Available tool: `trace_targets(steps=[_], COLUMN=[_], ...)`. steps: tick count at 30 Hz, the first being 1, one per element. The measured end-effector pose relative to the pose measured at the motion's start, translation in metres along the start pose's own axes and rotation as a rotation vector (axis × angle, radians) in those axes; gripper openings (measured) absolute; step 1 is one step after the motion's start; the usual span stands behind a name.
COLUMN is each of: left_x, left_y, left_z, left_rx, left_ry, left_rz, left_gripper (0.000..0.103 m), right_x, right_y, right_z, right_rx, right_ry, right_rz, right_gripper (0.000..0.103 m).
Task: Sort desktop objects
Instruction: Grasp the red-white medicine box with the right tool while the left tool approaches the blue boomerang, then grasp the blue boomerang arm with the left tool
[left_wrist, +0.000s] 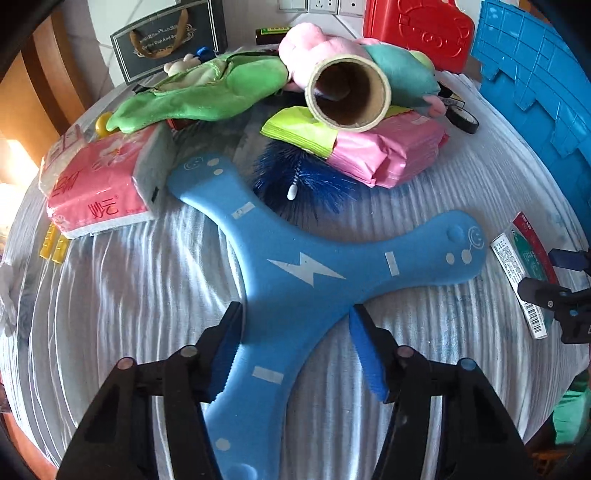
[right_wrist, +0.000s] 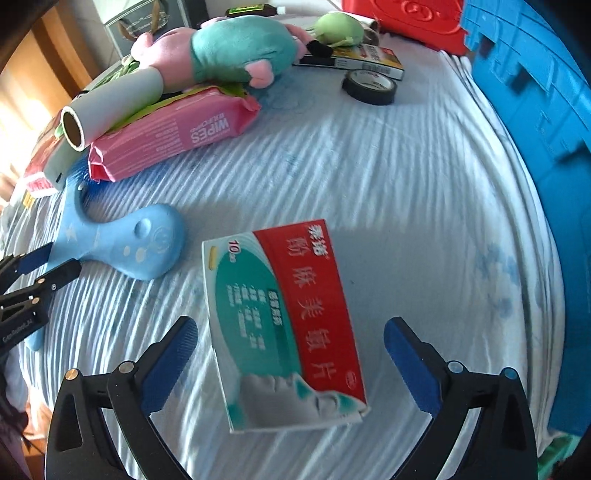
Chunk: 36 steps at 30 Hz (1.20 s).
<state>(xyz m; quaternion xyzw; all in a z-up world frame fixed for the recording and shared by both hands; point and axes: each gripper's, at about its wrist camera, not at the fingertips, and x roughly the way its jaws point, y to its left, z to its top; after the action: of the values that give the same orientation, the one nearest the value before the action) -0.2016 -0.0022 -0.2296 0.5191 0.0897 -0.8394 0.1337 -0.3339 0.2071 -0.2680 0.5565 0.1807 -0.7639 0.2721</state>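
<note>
A: What is nearest the lens?

B: A blue three-armed foam boomerang (left_wrist: 295, 280) is seen on the white cloth (left_wrist: 122, 295), one arm lying between the left gripper (left_wrist: 295, 354) pads; whether it is pinched cannot be told. The right gripper (right_wrist: 291, 354) is spread wide around a medicine box (right_wrist: 284, 325), untouched.

A: How should the grip be made?

B: The arm is best centred before the pads are closed.

A: What is counted?

B: One boomerang, one box, one black tape ring (right_wrist: 369, 85), one pink wipes pack (right_wrist: 173, 133).

Flat blue boomerang (left_wrist: 295, 273), red-green box (right_wrist: 284, 332)
</note>
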Motion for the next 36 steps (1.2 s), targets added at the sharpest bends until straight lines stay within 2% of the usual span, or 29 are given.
trace_targets(steps=[1, 3, 7, 8, 9, 11, 14, 16, 19, 21, 23, 25, 26, 28, 30, 31, 33, 36], left_x=[-0.001, -0.003, -0.019, -0.023, -0.030, -0.035, -0.034, -0.025, -0.011, -0.006, -0.001, 0.002, 0.002, 0.000, -0.004, -0.006, -0.010, -0.011], left_y=[-0.002, -0.003, -0.003, -0.008, -0.008, -0.009, -0.010, -0.012, -0.010, -0.006, 0.003, 0.012, 0.013, 0.011, 0.003, -0.004, -0.020, -0.031], left_z=[-0.002, -0.004, -0.009, -0.008, -0.010, -0.013, -0.018, -0.017, -0.015, -0.013, -0.010, -0.010, -0.010, -0.009, -0.009, -0.009, -0.011, -0.010], left_rx=[-0.005, -0.017, -0.041, -0.044, -0.044, -0.032, 0.014, 0.035, 0.073, 0.079, 0.056, 0.022, 0.027, 0.037, 0.063, 0.083, 0.153, 0.206], left_ry=[-0.002, 0.001, -0.016, -0.028, -0.032, -0.024, -0.011, 0.018, 0.037, 0.026, 0.024, 0.022, 0.006, -0.014, -0.012, -0.009, -0.015, -0.008], left_rz=[-0.005, -0.004, 0.004, 0.016, 0.018, -0.011, 0.017, 0.025, 0.004, 0.012, 0.027, -0.023, -0.014, -0.026, -0.039, -0.023, 0.053, 0.093], left_gripper=[0.052, 0.048, 0.038, 0.025, 0.018, 0.018, 0.019, 0.024, 0.041, 0.071, 0.087, 0.087, 0.087, 0.076, 0.047, 0.043, 0.041, 0.041], right_x=[0.003, 0.004, 0.001, 0.001, -0.001, -0.004, -0.008, -0.010, -0.014, -0.021, -0.016, -0.015, -0.015, -0.016, -0.016, -0.017, -0.018, -0.020], right_y=[0.001, 0.006, 0.010, 0.010, 0.010, 0.008, 0.003, 0.000, -0.001, -0.014, -0.015, -0.016, -0.015, -0.014, -0.012, -0.011, -0.009, -0.009], right_z=[0.000, -0.003, -0.013, -0.016, -0.019, -0.024, -0.025, -0.023, -0.027, -0.017, -0.019, -0.020, -0.019, -0.017, -0.015, -0.014, -0.012, -0.010], right_rx=[-0.005, -0.032, -0.043, -0.042, -0.038, -0.030, -0.037, -0.041, -0.036, -0.040, -0.033, -0.029, -0.029, -0.030, -0.035, -0.038, -0.039, -0.038], right_ry=[0.007, -0.007, -0.007, -0.009, -0.012, -0.018, -0.015, -0.017, -0.018, -0.013, 0.000, -0.008, -0.010, -0.015, -0.015, -0.014, -0.012, -0.014], right_rz=[-0.003, -0.034, -0.018, -0.018, -0.013, 0.007, 0.008, 0.013, 0.027, 0.031, 0.030, 0.030, 0.029, 0.021, 0.012, 0.008, 0.002, 0.004], right_gripper=[0.094, 0.073, 0.074, 0.074, 0.074, 0.074, 0.074, 0.074, 0.075, 0.075, 0.076, 0.076, 0.076, 0.077, 0.078, 0.078, 0.078, 0.078])
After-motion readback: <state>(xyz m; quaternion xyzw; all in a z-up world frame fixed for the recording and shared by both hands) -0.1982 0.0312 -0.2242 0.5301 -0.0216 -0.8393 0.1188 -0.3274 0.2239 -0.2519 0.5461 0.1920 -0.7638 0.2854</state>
